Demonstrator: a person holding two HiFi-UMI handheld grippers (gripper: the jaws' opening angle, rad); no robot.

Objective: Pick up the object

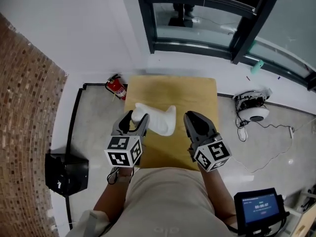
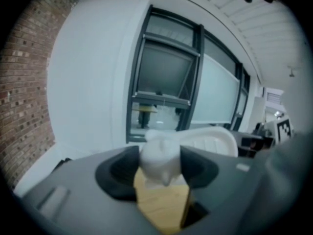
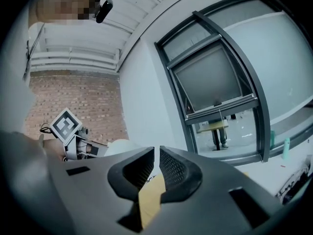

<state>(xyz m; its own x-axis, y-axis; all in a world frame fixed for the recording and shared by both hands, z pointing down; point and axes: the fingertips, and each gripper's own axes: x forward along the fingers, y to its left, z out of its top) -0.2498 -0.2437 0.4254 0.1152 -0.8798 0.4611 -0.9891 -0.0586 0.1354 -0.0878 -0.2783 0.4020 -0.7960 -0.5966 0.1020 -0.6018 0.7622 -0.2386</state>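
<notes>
A white moulded object [image 1: 157,118] hangs over the wooden table [image 1: 197,95], held at its left end. My left gripper [image 1: 138,118] is shut on it. In the left gripper view the white object [image 2: 161,158] fills the gap between the dark fingers [image 2: 120,173], and its ribbed, curved part [image 2: 210,141] reaches off to the right. My right gripper [image 1: 191,117] hovers just right of the object, apart from it. In the right gripper view its jaws [image 3: 157,166] stand nearly together with nothing between them, and the table shows below.
A red fire extinguisher [image 1: 116,87] lies on the floor by the table's far left corner. A black box [image 1: 67,174] sits on the left. A white device with cables [image 1: 255,110] lies on the right, and a small screen [image 1: 259,209] at lower right. A brick wall [image 1: 24,107] runs along the left.
</notes>
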